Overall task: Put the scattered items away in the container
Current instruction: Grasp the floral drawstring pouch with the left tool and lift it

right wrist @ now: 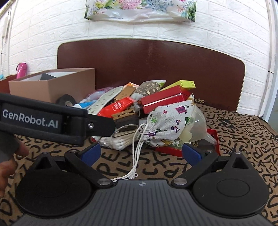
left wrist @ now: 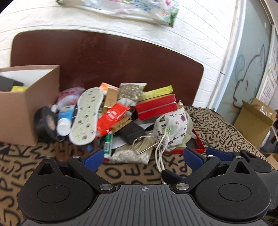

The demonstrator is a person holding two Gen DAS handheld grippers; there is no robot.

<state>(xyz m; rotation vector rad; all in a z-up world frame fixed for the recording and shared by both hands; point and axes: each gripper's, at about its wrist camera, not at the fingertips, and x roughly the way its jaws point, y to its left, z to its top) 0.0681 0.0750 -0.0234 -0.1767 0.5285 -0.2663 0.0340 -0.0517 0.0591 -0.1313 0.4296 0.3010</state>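
Left hand-held gripper (left wrist: 144, 159): nearest my left camera; I see its blue pads spread wide with nothing between them, hovering just short of the pile.
Right hand-held gripper (right wrist: 141, 153): I read its jaws as wide too, nothing clamped; the white drawstring (right wrist: 137, 156) of the pouch trails down between the pads without being pinched.
Scattered items (left wrist: 121, 114): heaped just ahead of both grippers, well within my view, apart from the pads.
Container (left wrist: 26, 106): a tan cardboard box to the left of the heap, open on top, with a few things already inside; a black tape roll (left wrist: 45, 121) leans against its wall.
Surface: I see a bed cover (left wrist: 121, 173) in tan with black letter shapes, a dark brown headboard (left wrist: 104, 57) behind the heap.
Room: white brick-pattern wall (right wrist: 156, 31) with a floral plastic bag (right wrist: 140, 8) hanging on it; an open cardboard carton (left wrist: 253, 118) sits off to the right.
Look of the items: a patterned insole (left wrist: 86, 116), a blue-and-white tube (left wrist: 65, 120), a red packet (left wrist: 111, 118), a red box (left wrist: 156, 106) with a yellow-green carton (left wrist: 158, 92) on top, a printed cloth pouch (left wrist: 172, 128), a white funnel (right wrist: 198, 125) beside it, and a shallow red tray (right wrist: 212, 139) beneath.
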